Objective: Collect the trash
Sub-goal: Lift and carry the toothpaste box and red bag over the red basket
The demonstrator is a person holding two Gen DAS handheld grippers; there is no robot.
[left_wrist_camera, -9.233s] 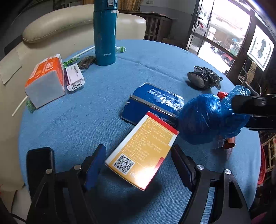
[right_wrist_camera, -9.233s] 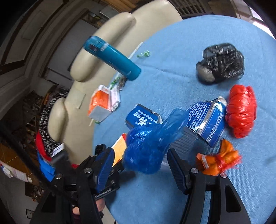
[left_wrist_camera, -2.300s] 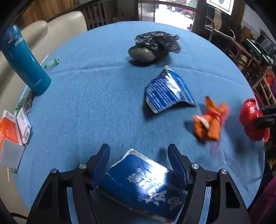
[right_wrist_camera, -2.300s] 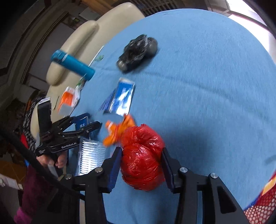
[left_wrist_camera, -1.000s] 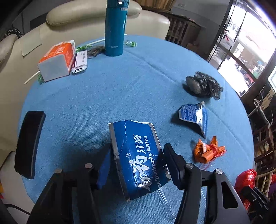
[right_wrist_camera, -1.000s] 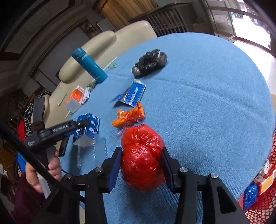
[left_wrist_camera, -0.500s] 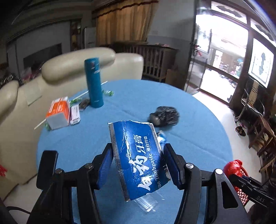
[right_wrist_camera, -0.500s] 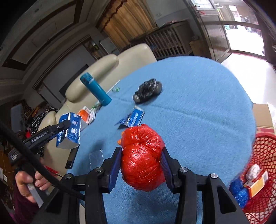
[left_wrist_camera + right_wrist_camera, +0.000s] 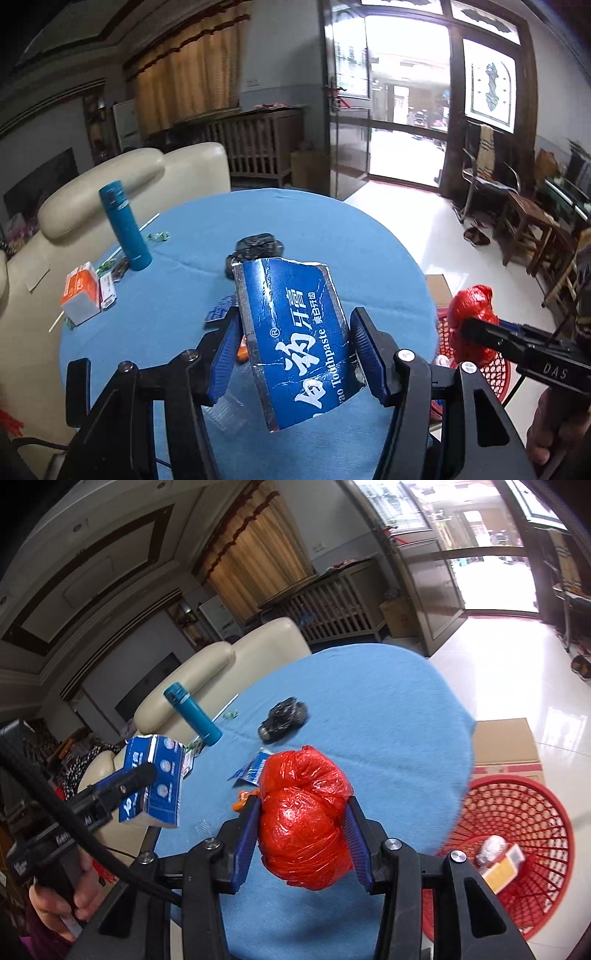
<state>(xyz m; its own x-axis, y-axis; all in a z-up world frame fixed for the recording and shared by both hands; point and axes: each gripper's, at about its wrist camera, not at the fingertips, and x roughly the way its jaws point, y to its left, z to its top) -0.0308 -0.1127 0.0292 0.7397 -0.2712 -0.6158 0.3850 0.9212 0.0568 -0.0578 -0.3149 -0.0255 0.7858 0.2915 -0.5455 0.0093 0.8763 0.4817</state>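
The left gripper (image 9: 295, 354) has its fingers (image 9: 364, 350) clamped on a torn blue toothpaste box (image 9: 295, 332), held up in the air above the round desk (image 9: 177, 295) with its blue cloth. The right gripper (image 9: 303, 834) has its fingers (image 9: 356, 842) pressed against both sides of a knotted red plastic bag (image 9: 303, 819), also lifted off the desk, near its edge and beside a red mesh basket (image 9: 517, 812) that stands on the floor and holds a yellow box (image 9: 502, 867). On the desk lie a black bag (image 9: 282, 718), a flattened blue carton scrap (image 9: 251, 768), an orange wrapper (image 9: 242, 799), an upright teal flask (image 9: 125, 225) and an orange-and-white carton (image 9: 79, 293).
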